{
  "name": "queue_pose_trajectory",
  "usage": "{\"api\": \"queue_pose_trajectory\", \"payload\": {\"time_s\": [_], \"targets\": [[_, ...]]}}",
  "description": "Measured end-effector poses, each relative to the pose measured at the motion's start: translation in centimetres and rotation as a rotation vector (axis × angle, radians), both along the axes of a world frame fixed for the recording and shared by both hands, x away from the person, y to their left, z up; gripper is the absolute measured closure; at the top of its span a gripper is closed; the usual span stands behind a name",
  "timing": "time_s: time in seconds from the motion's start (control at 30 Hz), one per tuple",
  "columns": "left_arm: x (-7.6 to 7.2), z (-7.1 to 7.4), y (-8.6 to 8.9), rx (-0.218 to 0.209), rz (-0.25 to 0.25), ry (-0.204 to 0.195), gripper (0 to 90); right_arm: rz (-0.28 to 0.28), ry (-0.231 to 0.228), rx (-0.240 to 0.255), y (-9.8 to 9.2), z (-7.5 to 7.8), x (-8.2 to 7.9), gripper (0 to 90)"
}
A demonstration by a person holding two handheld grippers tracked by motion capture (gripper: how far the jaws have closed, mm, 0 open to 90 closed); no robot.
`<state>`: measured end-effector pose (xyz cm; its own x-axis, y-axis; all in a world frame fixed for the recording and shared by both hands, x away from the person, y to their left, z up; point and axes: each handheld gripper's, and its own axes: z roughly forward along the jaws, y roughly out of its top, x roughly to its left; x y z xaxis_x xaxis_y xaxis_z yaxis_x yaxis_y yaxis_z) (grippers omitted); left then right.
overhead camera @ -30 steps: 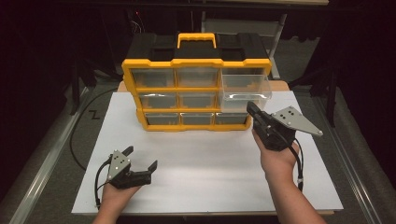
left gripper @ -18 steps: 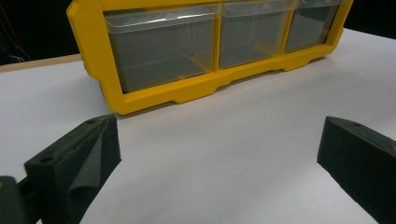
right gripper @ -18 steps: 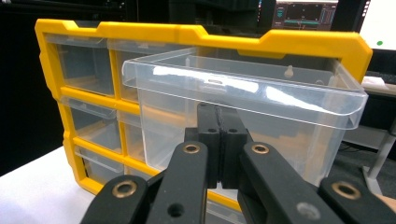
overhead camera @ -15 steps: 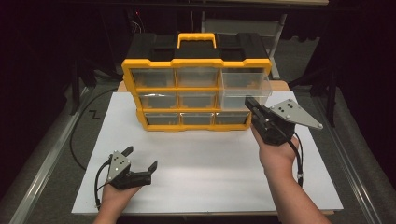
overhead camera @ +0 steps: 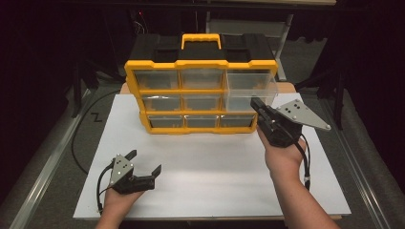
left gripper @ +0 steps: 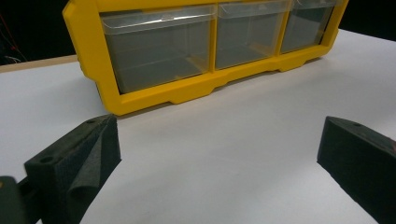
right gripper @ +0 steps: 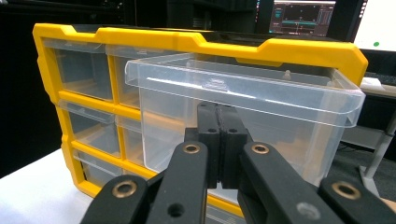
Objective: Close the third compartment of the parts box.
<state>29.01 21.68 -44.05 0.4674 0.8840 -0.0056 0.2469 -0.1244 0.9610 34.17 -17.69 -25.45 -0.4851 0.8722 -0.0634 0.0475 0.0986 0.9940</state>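
Note:
A yellow-framed organizer [overhead camera: 200,90] with clear drawers and a black top stands at the back of the white board. Its top right drawer [overhead camera: 250,90] is pulled partly out. My right gripper [overhead camera: 255,105] is shut with nothing between its jaws, its tips at that drawer's front wall. In the right gripper view the closed jaws [right gripper: 218,109] sit right against the clear drawer [right gripper: 280,121]; I cannot tell if they touch it. My left gripper [overhead camera: 144,161] rests open near the board's front left. In the left gripper view its jaws [left gripper: 219,144] point at the organizer's bottom row [left gripper: 187,91].
The white board [overhead camera: 215,167] lies on a table with a grey floor strip on either side. A black cable [overhead camera: 79,138] loops off the board's left edge. Dark stands and a table leg are behind the organizer. A lit monitor [right gripper: 303,16] shows beyond it.
My right gripper has edged slightly up and toward the open drawer. The left gripper has stayed where it was.

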Motion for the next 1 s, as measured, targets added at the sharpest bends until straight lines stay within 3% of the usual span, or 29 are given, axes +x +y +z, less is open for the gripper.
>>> {"api": "queue_pose_trajectory", "payload": {"time_s": [1.0], "targets": [[0.0, 0.1, 0.1, -0.004, -0.002, -0.008, 0.4, -0.045, 0.013, -0.012, 0.3, -0.3, 2.6, 90.0]]}}
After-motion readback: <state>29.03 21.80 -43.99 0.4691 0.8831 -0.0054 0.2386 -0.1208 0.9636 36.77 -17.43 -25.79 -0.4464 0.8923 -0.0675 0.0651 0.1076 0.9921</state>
